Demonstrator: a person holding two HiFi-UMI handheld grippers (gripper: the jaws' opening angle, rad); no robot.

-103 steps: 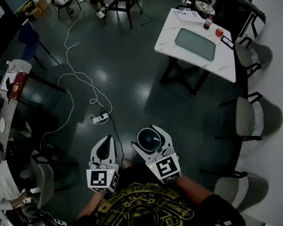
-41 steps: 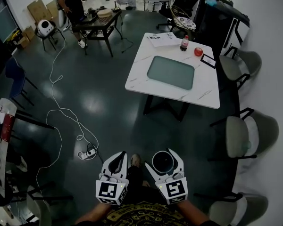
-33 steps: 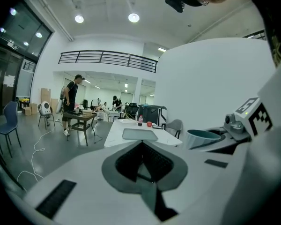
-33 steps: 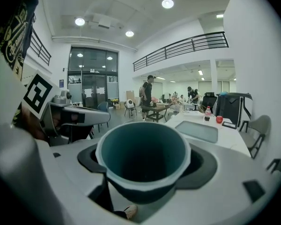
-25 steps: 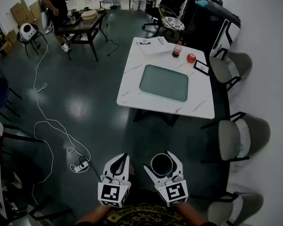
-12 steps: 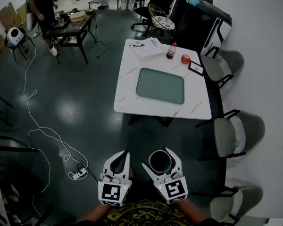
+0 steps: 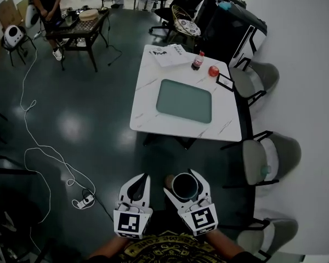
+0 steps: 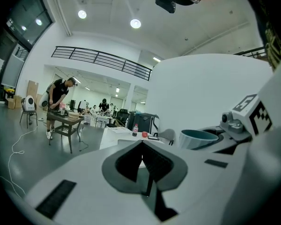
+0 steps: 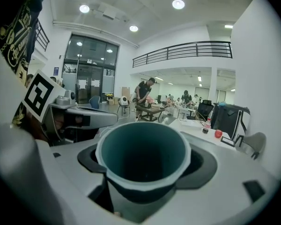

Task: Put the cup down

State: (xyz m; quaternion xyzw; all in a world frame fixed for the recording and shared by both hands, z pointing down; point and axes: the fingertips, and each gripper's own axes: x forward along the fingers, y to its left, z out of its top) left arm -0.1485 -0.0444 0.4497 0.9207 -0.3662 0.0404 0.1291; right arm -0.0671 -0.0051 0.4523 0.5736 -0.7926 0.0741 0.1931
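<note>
Head view: right gripper (image 7: 180, 175) is low in the frame, on the near side of the tabletop (image 7: 148, 106) and well apart from it, over dark floor (image 7: 88, 119). The cup (image 7: 185, 187) stands upright between its two jaws, mouth up, one jaw on each side of the wall. Left gripper (image 7: 144, 177) is just beside it, on its left, jaws drawn to a point. Nearest tabletop edge is the long one facing the grippers; the strip of floor between that edge and the cup is bare. A green mat (image 7: 184, 101) fills the tabletop's centre, leaving white margins along the near and left edges. A bottle (image 7: 197, 61) and a red round object (image 7: 213, 70) sit near the far right corner, papers (image 7: 167, 53) at the far edge. Two chairs (image 7: 261, 160) crowd the tabletop's right side; a white cable (image 7: 44, 158) trails on the floor well to its left. Left gripper view: jaws clenched together, nothing between them. The cup's rim shows off to the right, in the other gripper; the tabletop is ahead in the distance. Right gripper view: jaws grasping the cup. Its teal body fills the gap and both jaws bear on its sides, with the open mouth facing the camera and the interior dark. The tabletop shows beyond the rim, to the right.
</note>
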